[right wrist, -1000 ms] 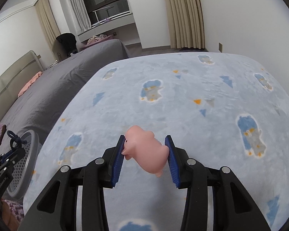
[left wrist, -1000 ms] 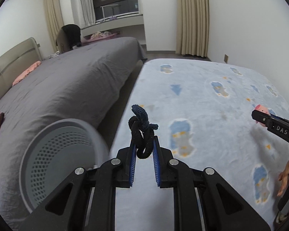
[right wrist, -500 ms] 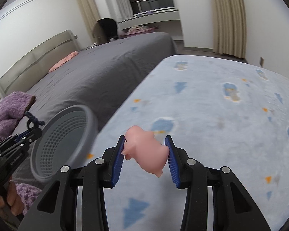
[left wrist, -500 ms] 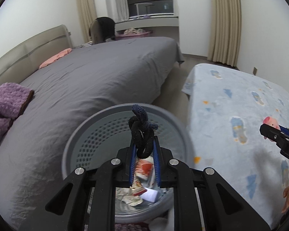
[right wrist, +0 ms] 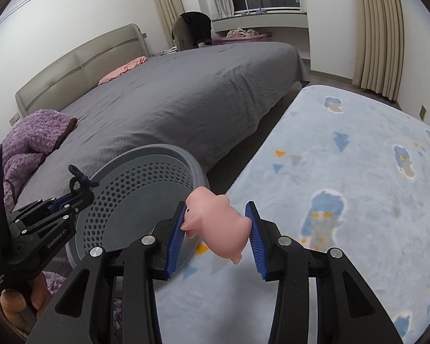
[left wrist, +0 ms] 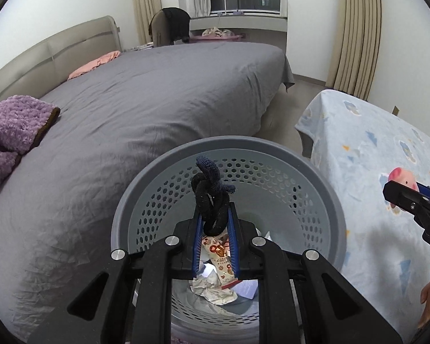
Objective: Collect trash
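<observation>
Both hands have swung from the blue blanket [right wrist: 344,172] toward the bin [left wrist: 326,200]. Left tool [left wrist: 215,229], clamped on a dark knotted cord [left wrist: 210,197], now sits directly over the bin's mouth, nearer than the right tool [right wrist: 218,223], which grips a pink pig [right wrist: 218,218] just beside the rim. Crumpled paper [left wrist: 212,292] and a wrapper [left wrist: 219,255] lie in the bin.

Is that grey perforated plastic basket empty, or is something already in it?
Not empty. The grey perforated basket has crumpled paper and a printed wrapper lying at its bottom.
</observation>
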A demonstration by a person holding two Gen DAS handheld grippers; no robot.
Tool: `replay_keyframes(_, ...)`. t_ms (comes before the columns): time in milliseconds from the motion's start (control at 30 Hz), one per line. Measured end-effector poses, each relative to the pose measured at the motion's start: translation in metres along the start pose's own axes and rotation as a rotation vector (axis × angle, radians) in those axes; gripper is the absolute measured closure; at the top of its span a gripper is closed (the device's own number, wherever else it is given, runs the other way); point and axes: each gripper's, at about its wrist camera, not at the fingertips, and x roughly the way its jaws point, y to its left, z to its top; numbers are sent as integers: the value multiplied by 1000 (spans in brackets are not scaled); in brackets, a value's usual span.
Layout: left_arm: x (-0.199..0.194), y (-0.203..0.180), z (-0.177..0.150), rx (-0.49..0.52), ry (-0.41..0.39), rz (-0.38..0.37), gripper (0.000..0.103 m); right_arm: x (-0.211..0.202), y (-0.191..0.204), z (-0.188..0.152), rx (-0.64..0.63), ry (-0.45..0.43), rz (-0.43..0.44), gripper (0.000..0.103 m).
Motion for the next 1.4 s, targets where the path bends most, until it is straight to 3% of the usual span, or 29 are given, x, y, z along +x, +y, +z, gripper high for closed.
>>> replay_keyframes(567,27,28,-3,-45,65,48,86,49,48,13,-88,48,67,63)
replay_keyframes(1000,30,34,-3,-63,82,53,75,56,57,17,-111,58,92,63)
replay_keyframes(1100,31,34,-3,-67,89,53,65,55,57,17,-112,53,89,62)
replay_keyframes(1167,30,35,-3,-72,87,59,45,54,56,18,-111,48,84,61)
replay_keyframes(1200,29,36,-3,-77,81,62,38,52,56,18,-106,39,80,50)
replay_keyframes(1233,28,37,-3,-79,74,64,39,51,55,18,-101,33,84,44)
replay_keyframes(1400,31,39,-3,-87,90,70,39,50,53,18,-100,32,78,44)
